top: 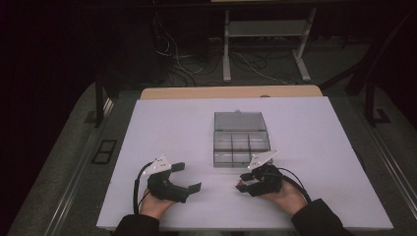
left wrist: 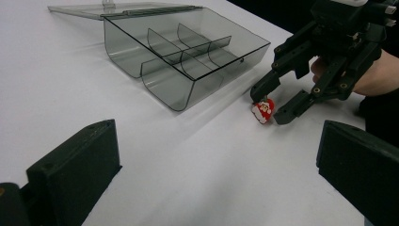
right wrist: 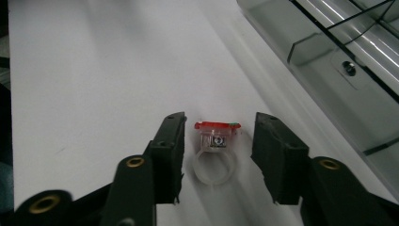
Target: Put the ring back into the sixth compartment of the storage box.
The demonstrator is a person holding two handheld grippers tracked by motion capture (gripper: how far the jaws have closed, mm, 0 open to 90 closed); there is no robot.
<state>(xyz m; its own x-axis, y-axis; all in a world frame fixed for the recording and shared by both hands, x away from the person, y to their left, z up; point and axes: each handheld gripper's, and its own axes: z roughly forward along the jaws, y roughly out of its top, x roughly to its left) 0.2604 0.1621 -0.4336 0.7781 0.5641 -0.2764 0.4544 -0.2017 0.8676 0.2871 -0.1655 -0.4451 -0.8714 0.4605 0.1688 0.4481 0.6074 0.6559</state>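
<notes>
- The right gripper (right wrist: 216, 141) straddles a small toy ring (right wrist: 214, 155) — a clear plastic band topped by a red Santa-face charm. Its jaws stand either side of the ring with a gap on both sides, so nothing is grasped yet; the pads are not pressing.
- From the left gripper view, the same gripper (left wrist: 277, 101) points down at the table with the red charm (left wrist: 262, 111) just beside its fingertips.
- The left gripper (top: 189, 177) rests on the table well apart from the ring, jaws spread wide and empty.
- The ring lies on the white table (top: 172, 128), near the front wall of the smoky clear compartment box (top: 241, 142). The box's lid (top: 239, 121) is swung open flat behind it, and the dividers leave several empty cells.
- Step in hand, as I judge it: closing on the ring to lift it, probably into one of the cells.
- To do it well: keep the ring centred between the pads, so both meet it together rather than one shoving it sideways.
- Grip the squarish charm base under the red top — the round band would likely roll or pop out.
- Keep the fingertips close to the table while closing; the piece is light and could skate away on the smooth surface.
- Lift straight up before moving toward the box, clearing its front wall.
</notes>
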